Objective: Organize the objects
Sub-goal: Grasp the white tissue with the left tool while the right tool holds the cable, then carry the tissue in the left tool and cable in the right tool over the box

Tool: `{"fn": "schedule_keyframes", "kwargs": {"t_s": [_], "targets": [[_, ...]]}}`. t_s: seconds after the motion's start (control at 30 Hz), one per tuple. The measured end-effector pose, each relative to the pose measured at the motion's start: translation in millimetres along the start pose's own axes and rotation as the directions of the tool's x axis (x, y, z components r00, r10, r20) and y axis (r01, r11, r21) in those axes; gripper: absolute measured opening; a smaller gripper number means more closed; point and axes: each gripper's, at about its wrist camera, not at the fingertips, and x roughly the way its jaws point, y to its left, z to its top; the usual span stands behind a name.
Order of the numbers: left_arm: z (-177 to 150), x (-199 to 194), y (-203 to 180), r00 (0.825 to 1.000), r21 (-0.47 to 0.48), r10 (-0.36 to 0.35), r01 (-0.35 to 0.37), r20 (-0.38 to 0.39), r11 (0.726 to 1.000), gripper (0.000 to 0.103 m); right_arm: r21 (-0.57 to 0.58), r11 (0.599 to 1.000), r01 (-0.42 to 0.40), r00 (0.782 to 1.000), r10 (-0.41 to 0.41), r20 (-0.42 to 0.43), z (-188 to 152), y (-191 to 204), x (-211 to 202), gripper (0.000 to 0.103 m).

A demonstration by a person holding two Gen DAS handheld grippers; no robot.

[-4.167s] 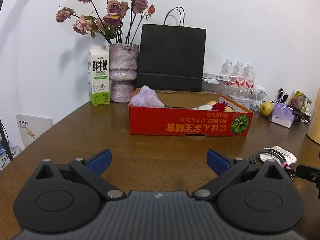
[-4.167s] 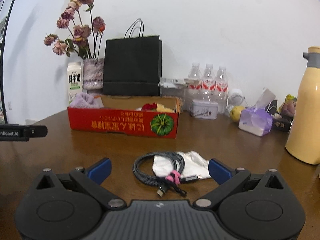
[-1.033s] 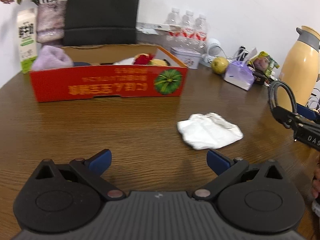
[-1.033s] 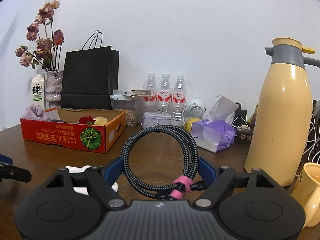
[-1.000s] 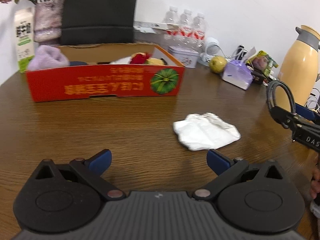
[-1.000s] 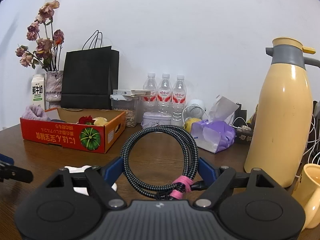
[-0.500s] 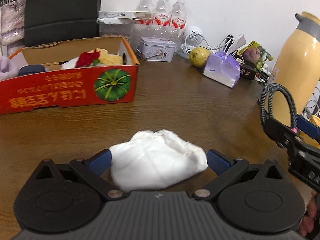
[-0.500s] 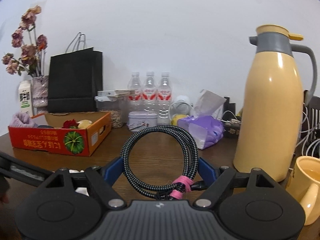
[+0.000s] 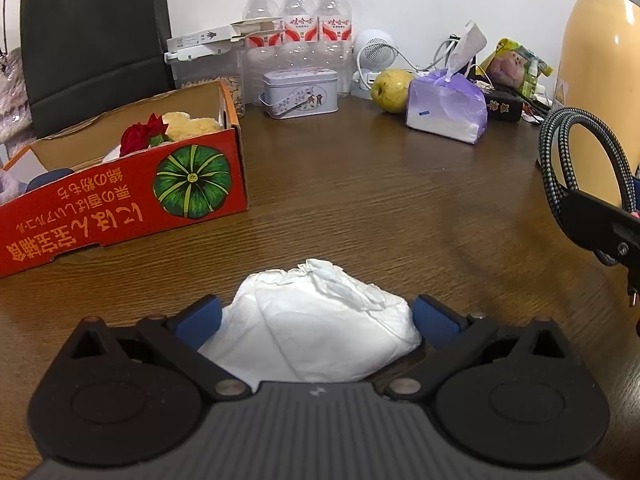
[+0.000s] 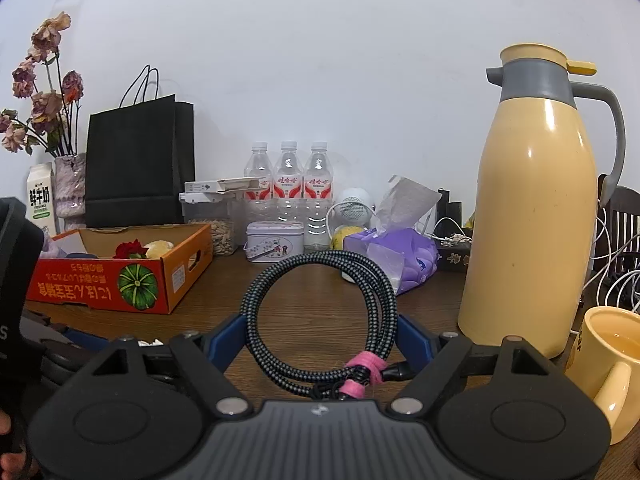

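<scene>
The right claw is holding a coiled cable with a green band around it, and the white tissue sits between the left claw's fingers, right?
Not quite: the band on the coiled cable is pink, not green, as the right wrist view shows. The rest holds: the right claw grips it, and the white tissue sits inside the left claw.

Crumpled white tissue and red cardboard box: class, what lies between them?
Only bare brown wooden table separates crumpled white tissue from red cardboard box, in the left wrist view.

Light was even and soft indoors, both views sharp. Fisheye bending curved the table [image 9: 360, 184] edges; dark vignette cut the corners. Glare spots sat on the yellow thermos [image 10: 532, 208]. Soft shadows fell on the white wall [image 10: 320, 60].
</scene>
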Motion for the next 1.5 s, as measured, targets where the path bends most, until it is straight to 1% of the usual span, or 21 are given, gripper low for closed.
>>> {"fn": "schedule_keyframes", "kwargs": {"t_s": [0.1, 0.13, 0.17, 0.2, 0.23, 0.3, 0.33, 0.37, 0.4, 0.47, 0.6, 0.73, 0.9, 1.1, 1.3, 1.5], "targets": [[-1, -1, 2, 1.0, -0.007, -0.006, 0.006, 0.007, 1.0, 0.101, 0.012, 1.0, 0.006, 1.0, -0.006, 0.01, 0, -1, -2, 0.081], [-2, -3, 4, 1.0, -0.024, 0.004, -0.004, 0.021, 1.0, 0.092, 0.013, 1.0, 0.008, 1.0, -0.008, 0.016, -1, -1, -3, 0.081], [-3, -5, 6, 0.999, -0.038, 0.033, -0.032, 0.036, 0.999, 0.08, 0.012, 1.0, 0.006, 1.0, -0.006, 0.021, -1, 0, -4, 0.081], [-4, -7, 7, 0.998, -0.042, 0.051, -0.049, 0.046, 0.998, 0.075, 0.012, 1.0, 0.003, 1.0, -0.003, 0.024, -1, 0, -4, 0.081], [-5, -8, 9, 0.997, -0.046, 0.05, -0.048, 0.052, 0.998, 0.072, 0.011, 1.0, -0.001, 1.0, 0.001, 0.027, -1, 0, -5, 0.081], [-7, -12, 14, 0.997, -0.051, 0.045, -0.041, 0.064, 0.998, 0.061, 0.01, 1.0, -0.005, 1.0, 0.005, 0.031, -1, 1, -5, 0.081], [-7, -14, 16, 0.996, -0.053, 0.045, -0.042, 0.071, 0.998, 0.053, 0.011, 1.0, -0.005, 0.999, 0.005, 0.034, -1, 1, -6, 0.081], [-9, -17, 19, 0.996, -0.058, 0.039, -0.035, 0.076, 0.998, 0.047, 0.012, 1.0, -0.005, 0.999, 0.004, 0.037, -1, 1, -6, 0.081], [-10, -19, 22, 0.996, -0.067, 0.033, -0.028, 0.081, 0.997, 0.045, 0.013, 1.0, -0.003, 0.999, 0.002, 0.04, -1, 1, -7, 0.081], [-13, -23, 27, 0.995, -0.072, 0.043, -0.037, 0.088, 0.997, 0.036, 0.012, 1.0, 0.003, 0.999, -0.003, 0.049, -1, 2, -9, 0.081], [-19, -37, 34, 0.987, -0.059, 0.095, -0.088, 0.132, 0.994, 0.033, -0.007, 1.0, 0.004, 0.998, -0.003, 0.064, -2, 7, -11, 0.081], [-24, -50, 44, 0.981, -0.074, 0.108, -0.097, 0.162, 0.993, 0.032, -0.041, 0.999, 0.012, 0.994, -0.007, 0.105, -3, 19, -19, 0.081], [-33, -67, 65, 0.975, -0.101, 0.119, -0.102, 0.188, 0.99, 0.032, -0.036, 0.999, -0.009, 0.995, 0.013, 0.103, -4, 37, -26, 0.081], [-47, -89, 94, 0.965, -0.125, 0.145, -0.12, 0.217, 0.985, 0.032, -0.039, 0.998, -0.049, 0.994, 0.053, 0.095, -5, 75, -33, 0.081], [-60, -111, 124, 0.955, -0.154, 0.175, -0.141, 0.24, 0.978, 0.031, -0.059, 0.996, -0.068, 0.992, 0.074, 0.107, -6, 120, -39, 0.081], [-67, -125, 150, 0.944, -0.183, 0.202, -0.157, 0.261, 0.97, 0.031, -0.052, 0.993, -0.106, 0.989, 0.111, 0.096, -4, 155, -37, 0.081]]}}
